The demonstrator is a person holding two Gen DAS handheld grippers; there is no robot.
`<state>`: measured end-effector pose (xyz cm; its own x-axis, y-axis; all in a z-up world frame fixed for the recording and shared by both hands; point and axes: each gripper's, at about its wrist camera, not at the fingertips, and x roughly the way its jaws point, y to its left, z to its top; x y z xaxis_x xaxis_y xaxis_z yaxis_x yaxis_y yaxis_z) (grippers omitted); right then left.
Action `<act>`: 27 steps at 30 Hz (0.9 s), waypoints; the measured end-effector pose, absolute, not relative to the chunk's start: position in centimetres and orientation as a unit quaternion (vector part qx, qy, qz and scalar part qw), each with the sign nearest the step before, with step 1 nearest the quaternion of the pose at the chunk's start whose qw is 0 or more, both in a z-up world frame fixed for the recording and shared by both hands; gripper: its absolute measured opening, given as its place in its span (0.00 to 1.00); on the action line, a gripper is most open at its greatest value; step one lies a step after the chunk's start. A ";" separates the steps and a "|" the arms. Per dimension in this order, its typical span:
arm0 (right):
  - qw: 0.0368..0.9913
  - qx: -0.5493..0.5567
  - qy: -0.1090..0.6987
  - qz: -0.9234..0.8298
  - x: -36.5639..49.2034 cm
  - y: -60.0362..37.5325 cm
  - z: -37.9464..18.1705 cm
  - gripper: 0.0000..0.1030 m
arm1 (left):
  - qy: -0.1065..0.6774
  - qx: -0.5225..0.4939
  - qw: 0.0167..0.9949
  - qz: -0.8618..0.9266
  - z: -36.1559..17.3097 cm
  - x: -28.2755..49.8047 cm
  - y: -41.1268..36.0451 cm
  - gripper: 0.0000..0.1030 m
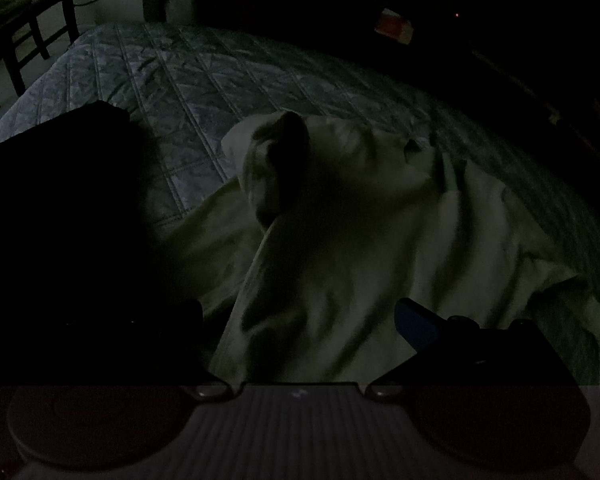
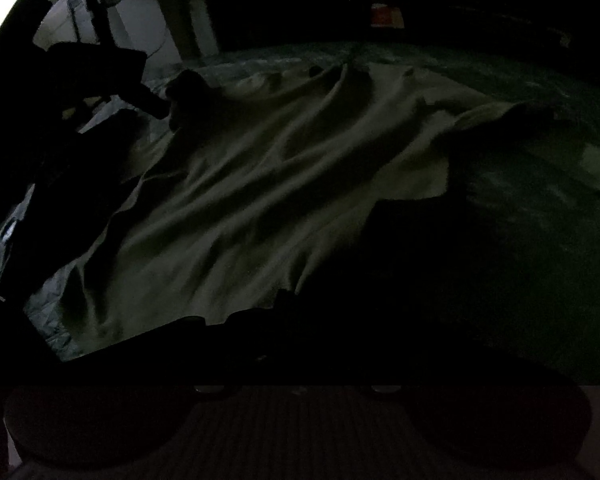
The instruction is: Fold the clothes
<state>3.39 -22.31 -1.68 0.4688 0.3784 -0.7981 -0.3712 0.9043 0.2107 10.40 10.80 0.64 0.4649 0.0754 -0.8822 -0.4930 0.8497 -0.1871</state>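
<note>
pale garment (image 1: pixel 340 240) bunched ahead of left fingers (image 1: pixel 300 344), spread wide on bed | right fingers (image 2: pixel 284 312) closed at hem, grip unclear | lift evenly, keep hem taut

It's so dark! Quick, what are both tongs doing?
Left tongs: open, cloth lying between them.
Right tongs: shut at the cloth's edge; grip too dark to tell.

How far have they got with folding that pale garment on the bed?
Barely started. Done: the pale garment lies spread on the quilt, still creased, no clean fold visible. In hand: the left gripper hovers over bunched cloth; the right gripper sits at the near hem, its fingers lost in shadow, so a grip is unclear. Left: all the folding.
</note>
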 end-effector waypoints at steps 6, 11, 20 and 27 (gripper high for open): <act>0.829 -0.123 0.522 0.158 1.4 -21.5 -1.4 0.09 | 0.487 -0.215 0.829 0.171 0.7 10.4 10.8 0.99; 0.820 -0.264 0.499 0.095 0.4 -20.7 -1.3 0.38 | 0.487 -0.214 0.829 0.172 0.7 10.4 10.8 0.99; 0.859 -0.202 0.457 0.114 2.3 -20.4 -0.9 0.51 | 0.488 -0.214 0.828 0.173 0.6 10.5 10.9 0.99; 0.801 -0.068 0.578 0.140 3.7 -24.9 -3.0 0.52 | 0.487 -0.212 0.830 0.170 0.6 10.6 10.6 0.99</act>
